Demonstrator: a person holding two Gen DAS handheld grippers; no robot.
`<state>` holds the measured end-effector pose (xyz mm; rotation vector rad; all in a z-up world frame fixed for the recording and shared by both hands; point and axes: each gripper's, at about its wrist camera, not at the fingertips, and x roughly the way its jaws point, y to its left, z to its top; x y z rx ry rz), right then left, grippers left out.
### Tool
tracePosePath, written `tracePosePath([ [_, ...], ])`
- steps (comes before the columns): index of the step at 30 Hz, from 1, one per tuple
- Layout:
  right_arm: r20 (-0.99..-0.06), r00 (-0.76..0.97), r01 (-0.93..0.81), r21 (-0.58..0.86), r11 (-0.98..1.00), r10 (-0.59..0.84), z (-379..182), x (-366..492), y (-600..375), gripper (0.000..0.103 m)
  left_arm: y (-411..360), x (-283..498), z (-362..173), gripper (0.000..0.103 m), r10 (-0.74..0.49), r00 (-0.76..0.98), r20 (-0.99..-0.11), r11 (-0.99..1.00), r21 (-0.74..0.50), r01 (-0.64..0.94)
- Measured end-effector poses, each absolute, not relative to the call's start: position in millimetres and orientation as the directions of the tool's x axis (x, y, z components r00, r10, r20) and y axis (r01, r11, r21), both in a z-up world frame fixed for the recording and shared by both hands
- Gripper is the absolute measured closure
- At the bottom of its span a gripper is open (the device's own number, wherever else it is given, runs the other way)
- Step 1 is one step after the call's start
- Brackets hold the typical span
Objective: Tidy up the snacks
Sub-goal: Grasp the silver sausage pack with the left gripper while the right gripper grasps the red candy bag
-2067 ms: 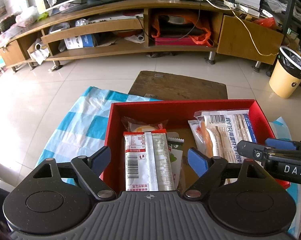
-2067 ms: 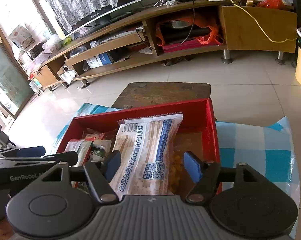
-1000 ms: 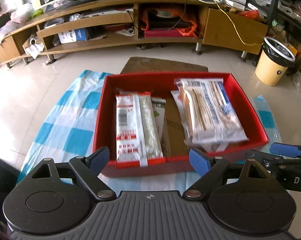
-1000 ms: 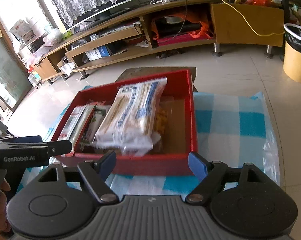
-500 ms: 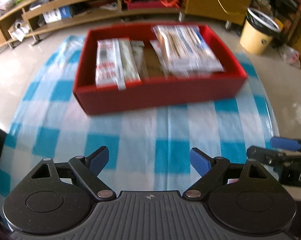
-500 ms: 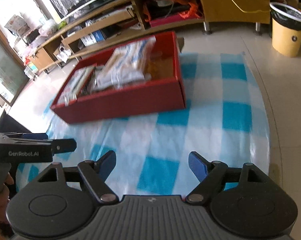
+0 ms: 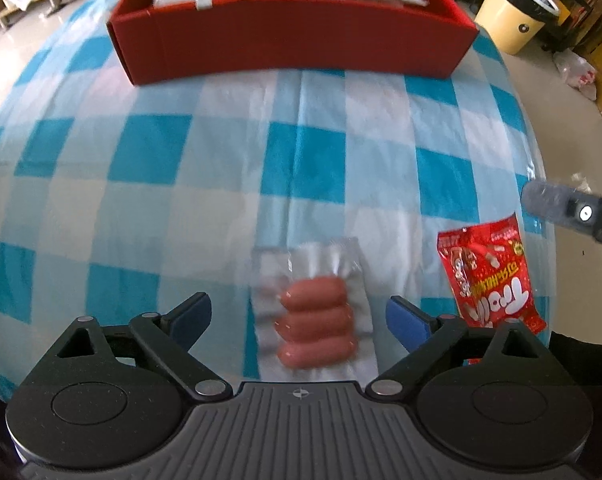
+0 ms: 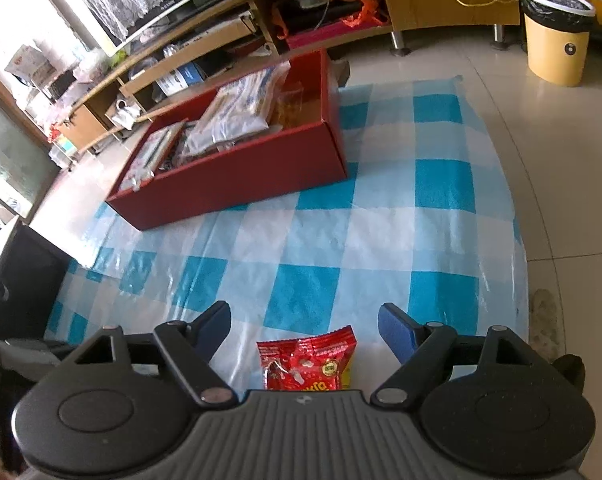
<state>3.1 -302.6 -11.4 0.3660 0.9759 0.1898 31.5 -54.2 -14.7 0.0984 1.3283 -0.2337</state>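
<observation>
A clear pack of three pink sausages [image 7: 315,326] lies on the blue-and-white checked cloth [image 7: 149,152], between the spread jaws of my left gripper [image 7: 299,320], which are opening and do not touch it. To its right lies a red snack packet [image 7: 489,276]. That red snack packet [image 8: 311,362] sits between the fingers of my open right gripper [image 8: 305,330], untouched. The red box [image 7: 293,46] holds several packets at the far side; in the right wrist view the red box [image 8: 237,168] is far left. The right gripper's tip [image 7: 569,210] shows at the left view's right edge.
A yellow bin [image 8: 555,32] with a black liner stands on the tiled floor at the far right. A long wooden TV bench [image 8: 237,36] runs along the back. The cloth's right edge [image 8: 517,240] meets bare floor tiles.
Both grippers have pulled back from the red box toward the near side of the cloth and tipped downward. The sausage pack and the red packet have come into view. The left jaws have spread wider.
</observation>
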Motion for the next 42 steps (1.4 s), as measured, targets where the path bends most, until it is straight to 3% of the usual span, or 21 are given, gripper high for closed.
tracePosePath([
  [8, -0.745, 0.569, -0.032, 0.403, 0.914, 0.348, -2.8, 0.7, -301.9, 0.022, -74.1, 26.5, -34.5, 0.004, -0.056, 0.201, -0.978, 0.973, -0.008, 0.231],
  [10, -0.746, 0.567, -0.036, 0.402, 0.915, 0.350, -2.9, 0.2, -301.4, 0.022, -77.4, 22.6, -34.5, 0.009, -0.026, 0.219, -0.975, 0.969, 0.029, 0.247],
  [14, -0.752, 0.557, -0.046, 0.396, 0.917, 0.352, -4.2, 0.0, -299.2, 0.022, -71.0, 21.0, -25.5, 0.027, -0.034, 0.248, -0.968, 0.968, 0.030, 0.247],
  [33, -0.875, 0.380, -0.043, 0.307, 0.951, 0.300, -52.7, 6.4, -279.8, 0.021, -39.5, 36.1, 3.5, 0.028, -0.143, 0.287, -0.947, 0.978, -0.092, 0.185],
  [35, -0.881, 0.376, -0.074, 0.280, 0.957, 0.287, -55.4, 5.5, -271.7, 0.013, -40.9, 37.2, 2.2, 0.028, -0.149, 0.284, -0.947, 0.977, -0.097, 0.188],
  [42, -0.900, 0.379, -0.160, 0.165, 0.973, 0.215, -62.0, 8.4, -248.2, 0.000, -39.5, 38.1, 1.7, 0.027, -0.159, 0.271, -0.949, 0.976, -0.111, 0.187],
])
